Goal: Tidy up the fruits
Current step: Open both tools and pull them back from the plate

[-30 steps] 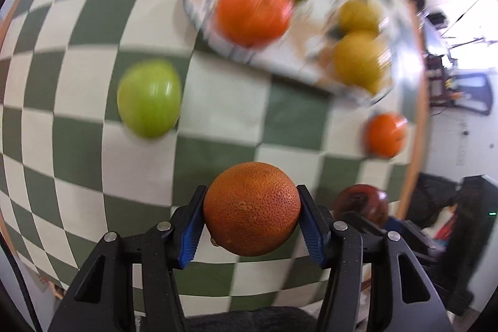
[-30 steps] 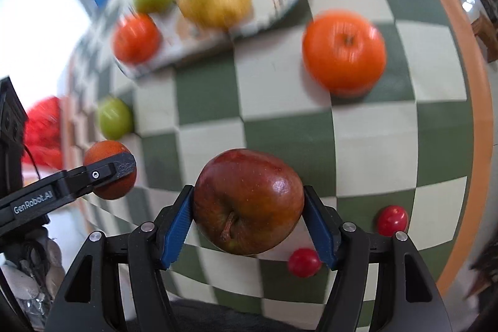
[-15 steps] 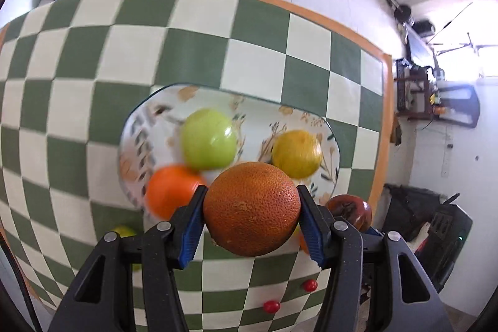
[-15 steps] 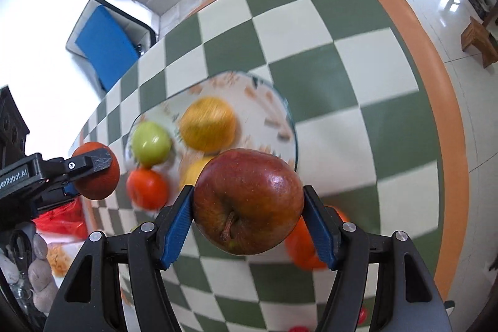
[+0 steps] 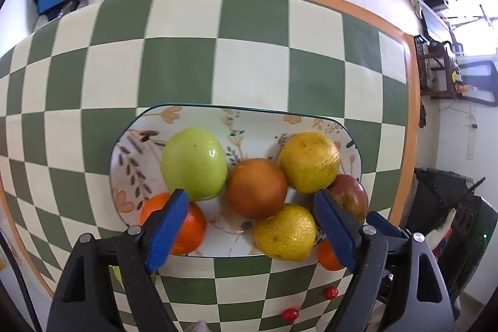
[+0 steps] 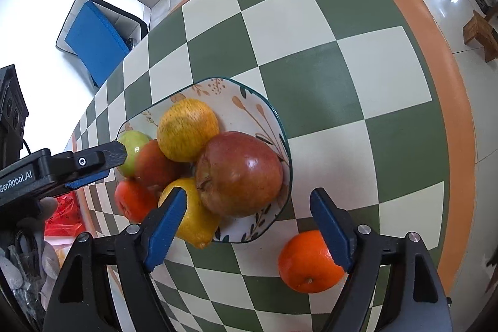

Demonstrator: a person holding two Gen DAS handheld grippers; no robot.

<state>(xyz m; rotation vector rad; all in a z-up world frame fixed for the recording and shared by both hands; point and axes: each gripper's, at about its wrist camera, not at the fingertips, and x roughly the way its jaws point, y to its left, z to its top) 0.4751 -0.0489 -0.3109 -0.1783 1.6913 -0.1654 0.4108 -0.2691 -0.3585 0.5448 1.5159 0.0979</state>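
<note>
Checked tablecloth is filling the left wrist view; the left gripper is hanging spread and empty over the plate of fruit; from the right wrist, the right gripper is gaping too, with the loose orange lying against its right finger, nearer this hand.

Plate packed (far tbl free).

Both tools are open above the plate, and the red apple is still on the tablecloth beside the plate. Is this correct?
Not quite. The red apple lies on the plate, against the other fruit, as the right wrist view shows; only an orange sits on the tablecloth beside it. Both the left tool and the right tool are indeed open.
</note>
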